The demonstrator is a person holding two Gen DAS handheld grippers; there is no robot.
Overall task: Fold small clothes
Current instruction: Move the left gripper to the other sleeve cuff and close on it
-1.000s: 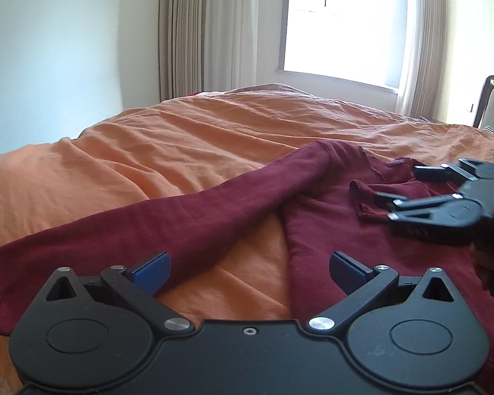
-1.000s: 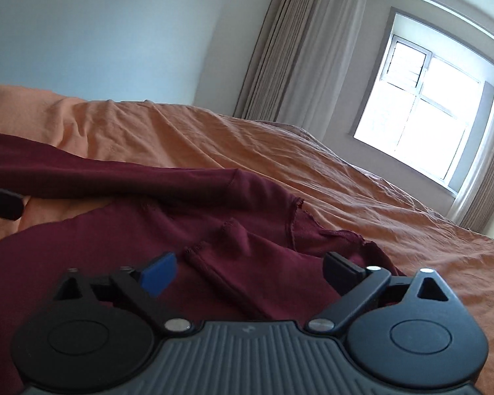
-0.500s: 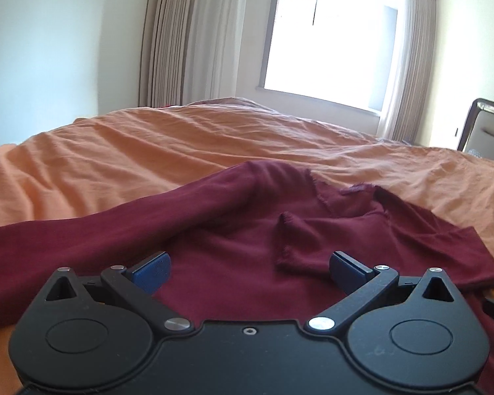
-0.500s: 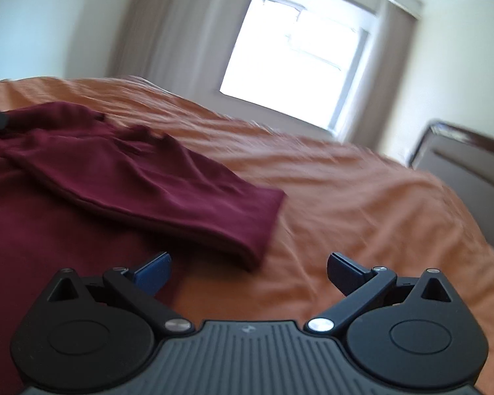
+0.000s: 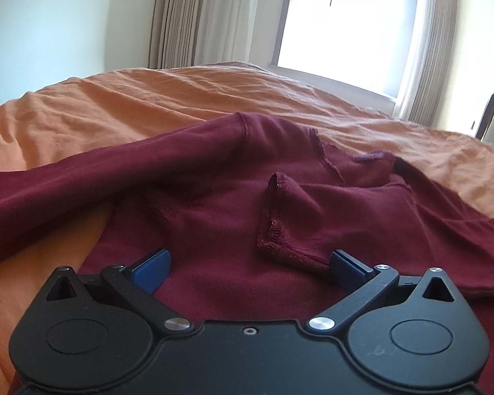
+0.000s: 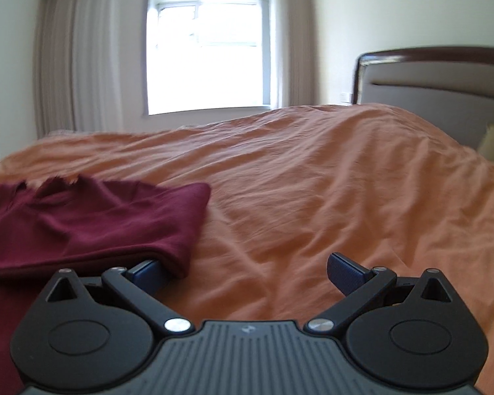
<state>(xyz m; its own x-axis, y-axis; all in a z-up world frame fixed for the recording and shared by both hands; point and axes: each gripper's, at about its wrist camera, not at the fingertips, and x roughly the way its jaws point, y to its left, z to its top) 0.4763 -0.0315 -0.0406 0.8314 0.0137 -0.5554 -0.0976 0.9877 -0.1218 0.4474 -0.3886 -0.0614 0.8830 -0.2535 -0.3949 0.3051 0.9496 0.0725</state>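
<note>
Both tongs hang wide apart, gripping nothing. Left tongs (image 5: 248, 268) sit low over the body of the maroon top (image 5: 220, 217), which lies spread but rumpled on the orange bedspread (image 5: 141, 105); my right blue pad (image 5: 347, 268) is just beside a frayed sleeve cuff (image 5: 273, 227) that's lying folded in across the chest. Right tongs (image 6: 245, 271) sit at the garment's side edge: my left pad (image 6: 146, 273) is tucked just under the folded end of the maroon cloth (image 6: 92, 227), the other pad over bare spread. Beyond the cuff the neckline (image 5: 345, 164) is bunched, and the long sleeve (image 5: 115, 177) trails off toward the left edge of the bed, a wedge of bedspread showing between it and the body. Past that, just bedding up to the curtains (image 5: 187, 16), the window (image 6: 207, 52), and the headboard (image 6: 438, 75) at the bed's head end. My read: fold barely begun, next job is pinching edges. To do it well: close the left tongs on the cuff hem itself, one layer only, not the chest fabric below; close the right on the folded edge already at its pad; lift low and draw both outward evenly to flatten the neck bunching before folding. The long sleeve needs bringing in separately. Risk: knit is soft and will drag the bedspread if I bite too deep.
</note>
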